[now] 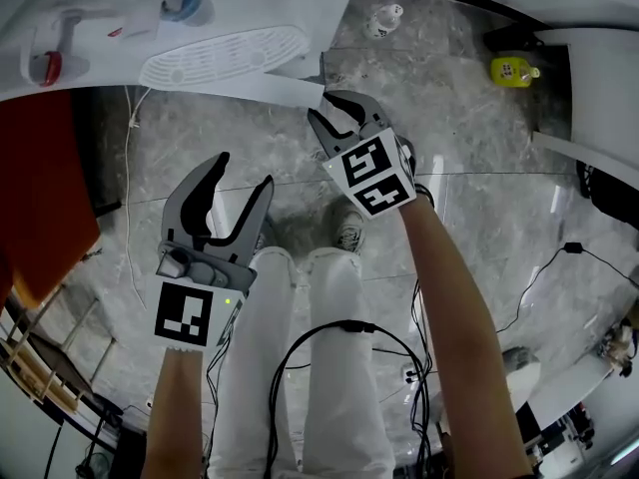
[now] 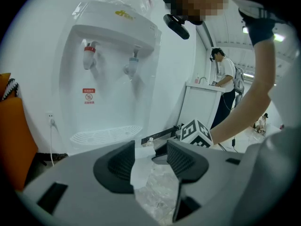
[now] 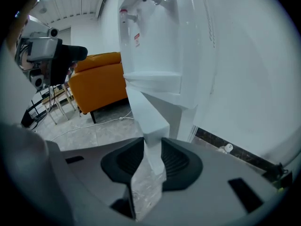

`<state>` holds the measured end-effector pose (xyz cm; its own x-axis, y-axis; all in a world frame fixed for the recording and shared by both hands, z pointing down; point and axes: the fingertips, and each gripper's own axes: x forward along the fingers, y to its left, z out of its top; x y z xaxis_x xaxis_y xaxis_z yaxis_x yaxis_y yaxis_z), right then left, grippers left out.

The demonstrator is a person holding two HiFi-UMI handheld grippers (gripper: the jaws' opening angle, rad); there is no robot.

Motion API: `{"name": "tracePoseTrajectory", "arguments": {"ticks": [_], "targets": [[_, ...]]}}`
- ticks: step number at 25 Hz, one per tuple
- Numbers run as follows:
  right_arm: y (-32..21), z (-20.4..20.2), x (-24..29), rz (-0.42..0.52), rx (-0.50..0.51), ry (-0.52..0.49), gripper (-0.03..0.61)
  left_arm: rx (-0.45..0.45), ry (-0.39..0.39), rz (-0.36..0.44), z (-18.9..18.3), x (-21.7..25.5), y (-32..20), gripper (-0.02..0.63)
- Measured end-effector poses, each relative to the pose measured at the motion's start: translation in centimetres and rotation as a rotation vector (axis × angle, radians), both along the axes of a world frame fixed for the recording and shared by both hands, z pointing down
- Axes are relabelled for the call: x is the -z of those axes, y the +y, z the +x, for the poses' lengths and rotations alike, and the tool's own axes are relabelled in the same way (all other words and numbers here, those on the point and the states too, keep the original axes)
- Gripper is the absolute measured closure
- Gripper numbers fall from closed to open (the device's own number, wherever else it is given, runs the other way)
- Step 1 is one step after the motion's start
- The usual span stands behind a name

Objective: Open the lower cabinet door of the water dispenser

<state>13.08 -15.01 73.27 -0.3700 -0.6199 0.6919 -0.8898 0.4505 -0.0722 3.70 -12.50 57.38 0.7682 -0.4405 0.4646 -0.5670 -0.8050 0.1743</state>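
The white water dispenser (image 1: 225, 53) stands at the top left of the head view, its taps and drip tray seen from above. Its lower cabinet door (image 1: 292, 88) juts out as a white panel toward me. My right gripper (image 1: 327, 110) is shut on that door's free edge (image 3: 146, 117), both pads against the thin panel in the right gripper view (image 3: 151, 154). My left gripper (image 1: 243, 171) hangs lower left, apart from the dispenser. Its jaws are open (image 2: 150, 160) with nothing held; through the gap I see the dispenser (image 2: 113, 79) and the right gripper's marker cube (image 2: 197, 132).
An orange sofa (image 1: 40, 198) sits left of the dispenser, with a power cord (image 1: 128, 168) beside it. A yellow bottle (image 1: 511, 69) and a small clear bottle (image 1: 382, 20) stand on the marble floor. Black cables (image 1: 329, 347) trail by my legs. Another person (image 2: 226, 76) stands by a white cabinet (image 2: 202, 107).
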Motion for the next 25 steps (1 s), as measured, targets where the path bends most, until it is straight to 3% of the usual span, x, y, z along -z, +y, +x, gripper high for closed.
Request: {"name": "tracePoseTrajectory", "arguments": {"ticks": [18, 24, 25], "targets": [[7.3, -7.1, -0.2, -0.099, 0.104, -0.012, 0.493, 0.105, -0.042, -0.039, -4.2, 0.0, 3.2, 0.402], [7.7, -7.8, -0.5, -0.095, 0.092, 0.004, 0.519, 0.138, -0.047, -0.049, -5.3, -0.2, 3.6, 0.402], [7.7, -7.8, -0.5, -0.093, 0.097, 0.011, 0.568, 0.145, -0.049, -0.052, -5.4, -0.3, 3.6, 0.402]]}}
